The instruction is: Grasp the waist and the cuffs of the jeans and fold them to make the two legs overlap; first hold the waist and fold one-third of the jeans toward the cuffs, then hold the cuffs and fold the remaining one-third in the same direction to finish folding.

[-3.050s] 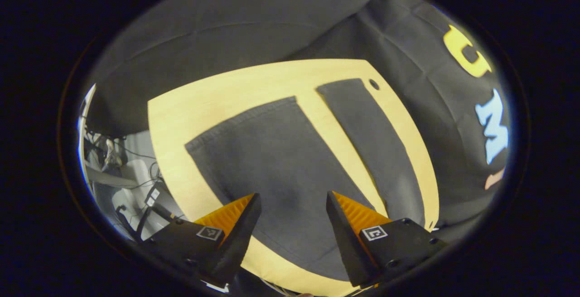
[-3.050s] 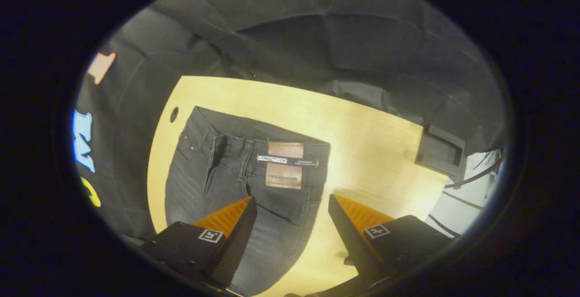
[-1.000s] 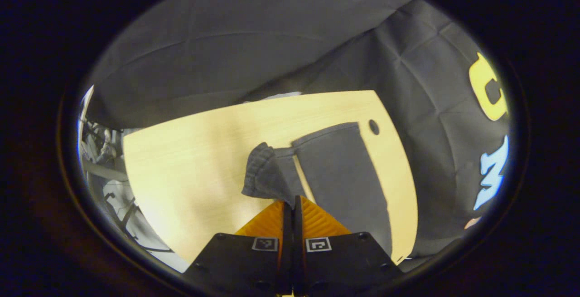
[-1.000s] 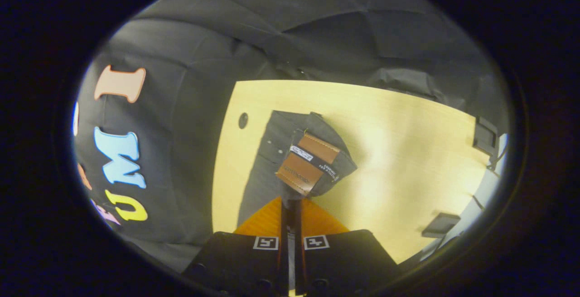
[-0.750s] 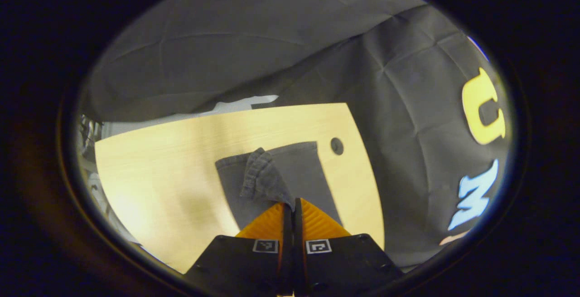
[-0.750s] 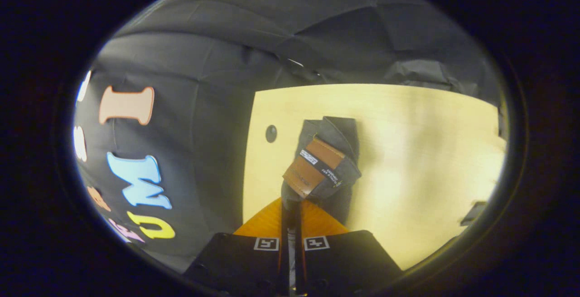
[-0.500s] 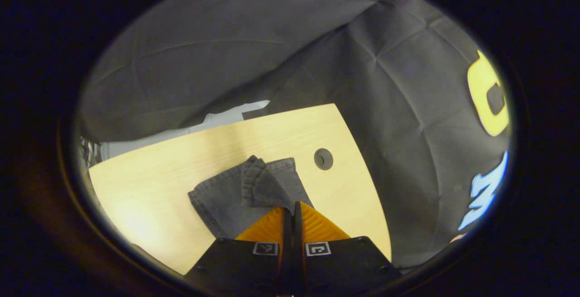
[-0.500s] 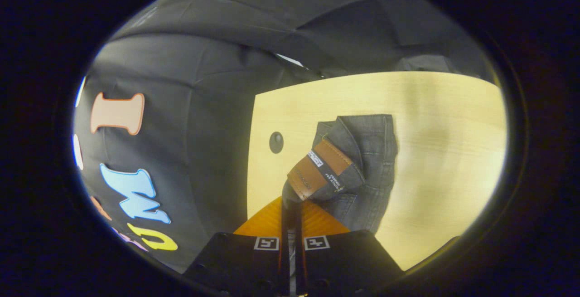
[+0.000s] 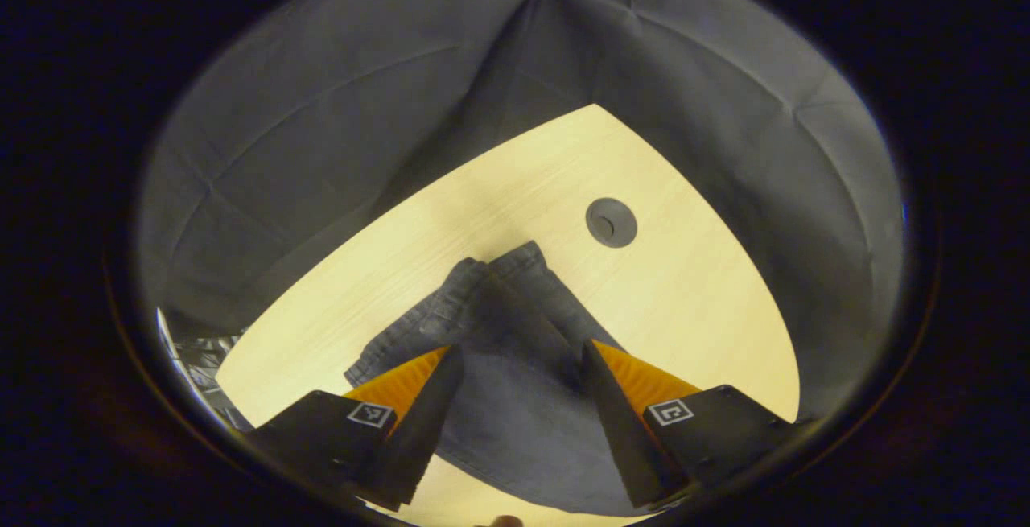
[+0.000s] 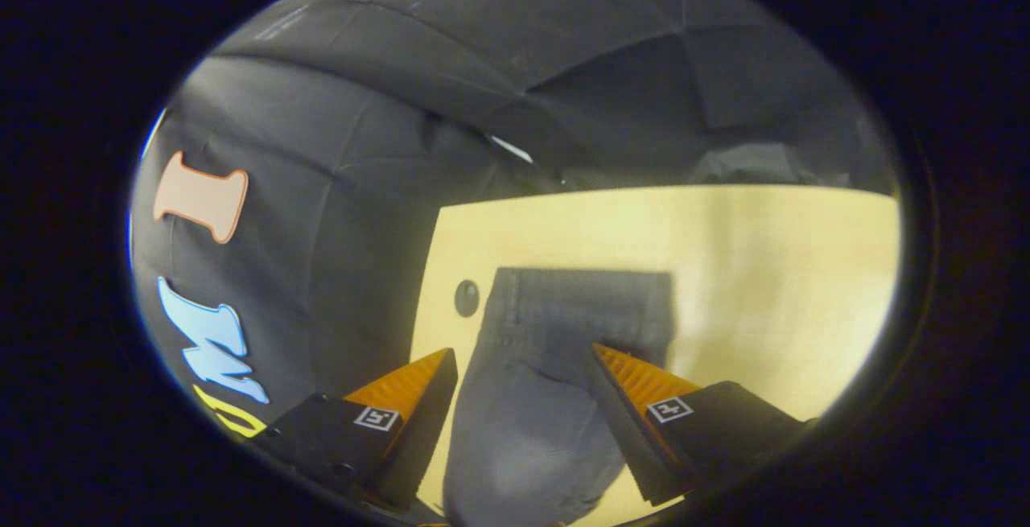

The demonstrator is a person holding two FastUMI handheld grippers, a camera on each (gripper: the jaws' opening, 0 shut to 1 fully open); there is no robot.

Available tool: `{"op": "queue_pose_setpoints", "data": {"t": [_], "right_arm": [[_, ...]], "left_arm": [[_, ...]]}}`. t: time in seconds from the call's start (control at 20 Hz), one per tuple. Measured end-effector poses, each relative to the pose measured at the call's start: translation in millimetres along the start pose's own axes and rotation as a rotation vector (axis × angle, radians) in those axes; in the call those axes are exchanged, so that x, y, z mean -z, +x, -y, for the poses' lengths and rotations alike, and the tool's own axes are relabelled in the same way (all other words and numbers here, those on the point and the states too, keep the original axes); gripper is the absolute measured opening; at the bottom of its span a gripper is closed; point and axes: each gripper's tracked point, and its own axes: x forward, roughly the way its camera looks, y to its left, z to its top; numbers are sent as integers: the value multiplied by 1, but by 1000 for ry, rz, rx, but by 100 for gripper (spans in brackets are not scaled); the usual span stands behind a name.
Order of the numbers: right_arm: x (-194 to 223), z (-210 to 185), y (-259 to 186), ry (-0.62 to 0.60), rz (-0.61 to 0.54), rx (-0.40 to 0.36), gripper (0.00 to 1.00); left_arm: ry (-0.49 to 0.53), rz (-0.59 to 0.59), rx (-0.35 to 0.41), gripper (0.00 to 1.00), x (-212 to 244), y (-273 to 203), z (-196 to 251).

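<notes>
Dark grey jeans (image 9: 515, 398) lie folded on the pale table (image 9: 692, 302), its round hole (image 9: 611, 222) at 1 o'clock. The left claw (image 9: 515, 414) and right claw (image 10: 523, 422) stand wide open, holding nothing.

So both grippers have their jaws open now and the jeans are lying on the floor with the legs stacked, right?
Not the floor. In the right gripper view the jeans lie on the light wooden table. The rest holds: the right gripper and the left gripper both have open jaws, and the legs overlap.
</notes>
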Motion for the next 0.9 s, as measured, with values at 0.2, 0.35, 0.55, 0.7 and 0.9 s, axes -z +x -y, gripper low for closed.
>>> {"op": "queue_pose_setpoints", "data": {"t": [0.2,0.35,0.55,0.7,0.9], "right_arm": [[-19,36,-2,-77,67,134,95],[10,33,17,-92,-52,133,96],[33,39,34,-117,-101,168,78],[35,41,38,-113,-144,140,47],[23,29,27,-118,-108,96,25]], "left_arm": [[1,64,-8,98,-16,-17,-17],[-4,64,22,99,-12,-31,-32],[-68,43,41,99,2,-47,-62],[-80,41,41,99,8,-51,-82],[-79,32,44,100,17,-54,-92]]}}
